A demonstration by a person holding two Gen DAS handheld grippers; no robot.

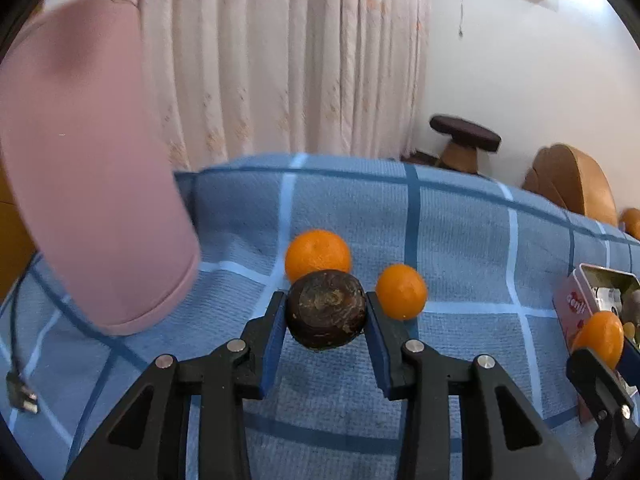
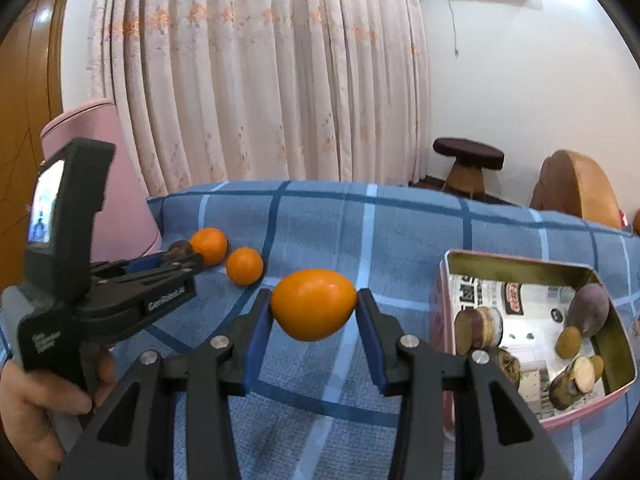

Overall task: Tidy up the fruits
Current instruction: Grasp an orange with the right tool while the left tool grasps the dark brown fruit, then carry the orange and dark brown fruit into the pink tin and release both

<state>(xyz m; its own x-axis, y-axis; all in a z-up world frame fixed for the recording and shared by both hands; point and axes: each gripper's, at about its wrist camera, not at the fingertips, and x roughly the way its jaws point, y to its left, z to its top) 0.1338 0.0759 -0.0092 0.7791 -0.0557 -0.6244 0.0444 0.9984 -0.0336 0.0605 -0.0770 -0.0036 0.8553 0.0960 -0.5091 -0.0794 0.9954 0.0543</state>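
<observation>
My left gripper [image 1: 326, 312] is shut on a dark brown round fruit [image 1: 326, 308], held just above the blue checked cloth [image 1: 460, 240]. Two oranges lie right behind it, one at the back [image 1: 318, 254] and one to the right [image 1: 401, 291]. My right gripper [image 2: 314, 306] is shut on an orange oval fruit [image 2: 313, 304], held above the cloth. It also shows at the right edge of the left wrist view [image 1: 600, 338]. An open pink tin [image 2: 520, 266] to the right holds several brown and purple fruit pieces [image 2: 588, 310]. The left gripper [image 2: 182, 258] and the two oranges [image 2: 209, 245] [image 2: 244, 266] show at left in the right wrist view.
A pink cylinder-shaped cushion [image 1: 88, 160] stands at the left of the cloth. A black cable with a plug [image 1: 20, 392] lies at the far left. A curtain [image 2: 260, 80], a dark stool [image 2: 468, 156] and a brown chair [image 2: 576, 188] stand behind the covered surface.
</observation>
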